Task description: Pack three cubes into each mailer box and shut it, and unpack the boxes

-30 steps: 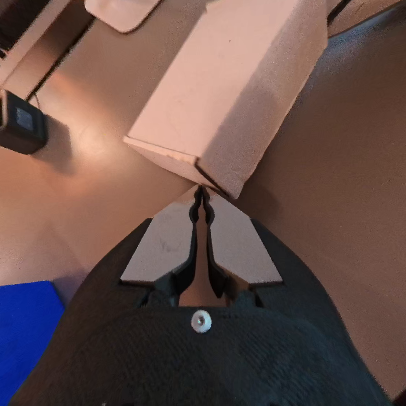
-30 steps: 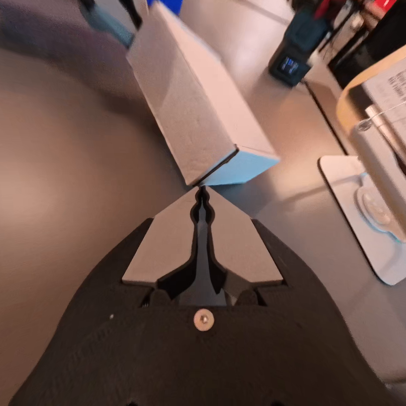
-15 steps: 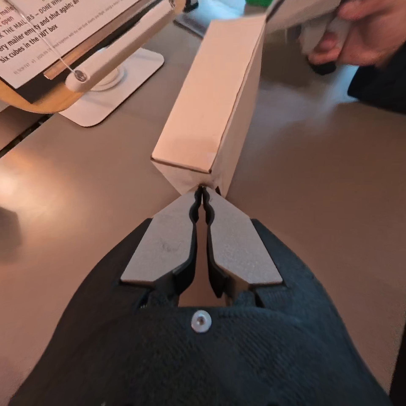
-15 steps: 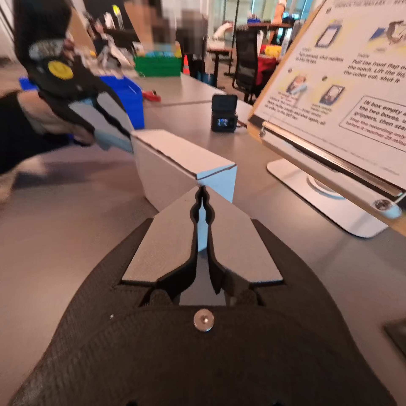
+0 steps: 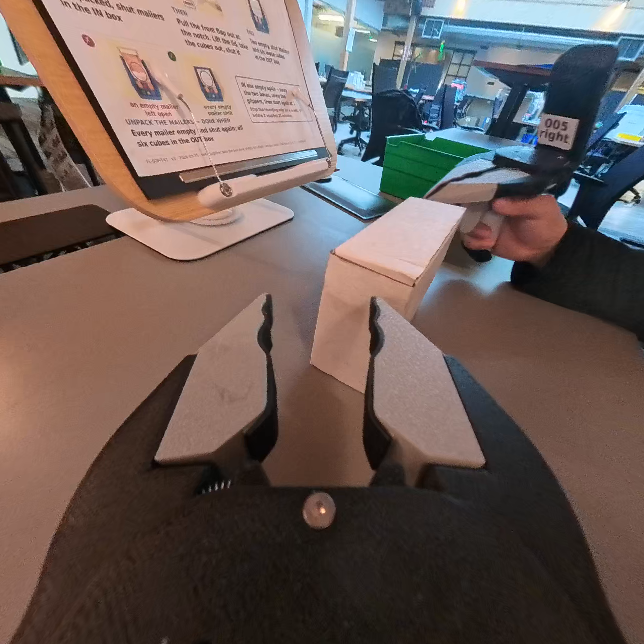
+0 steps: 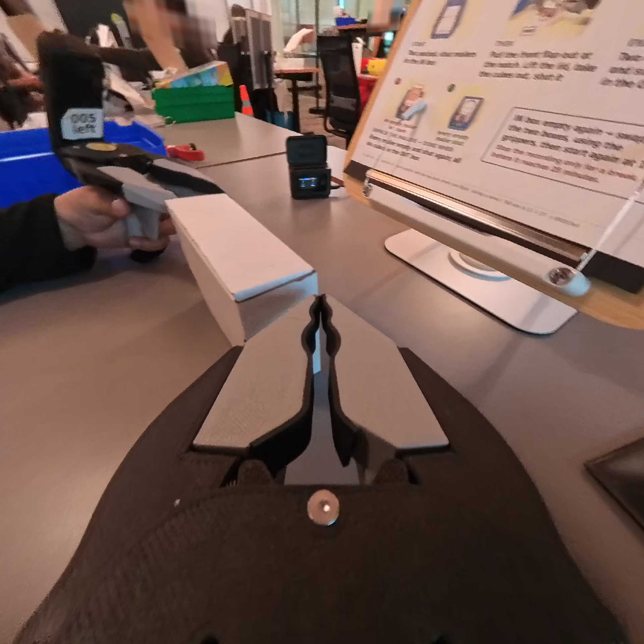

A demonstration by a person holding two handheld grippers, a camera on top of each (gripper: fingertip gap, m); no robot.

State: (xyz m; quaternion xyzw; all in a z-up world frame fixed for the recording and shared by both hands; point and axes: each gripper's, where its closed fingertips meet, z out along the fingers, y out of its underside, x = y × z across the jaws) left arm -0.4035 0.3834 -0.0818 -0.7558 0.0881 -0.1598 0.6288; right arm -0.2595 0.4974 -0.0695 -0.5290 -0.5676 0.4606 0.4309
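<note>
White cardboard mailer box (image 5: pixel 390 265) stands shut on the grey table (image 5: pixel 139 313). Left gripper (image 5: pixel 320 306) is spread wide just beside it (touching nothing). Right gripper (image 6: pixel 321 300) is pressed together at the box's opposite end.

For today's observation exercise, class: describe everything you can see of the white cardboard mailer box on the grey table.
The white cardboard mailer box is a long, matte rectangular carton, shut, with its lid flap seam visible along one top edge. It stands on a narrow long side on the grey table. The left gripper, open, sits at its near end without gripping it. The right gripper, shut, is at the opposite end; whether it touches cannot be told.
</note>
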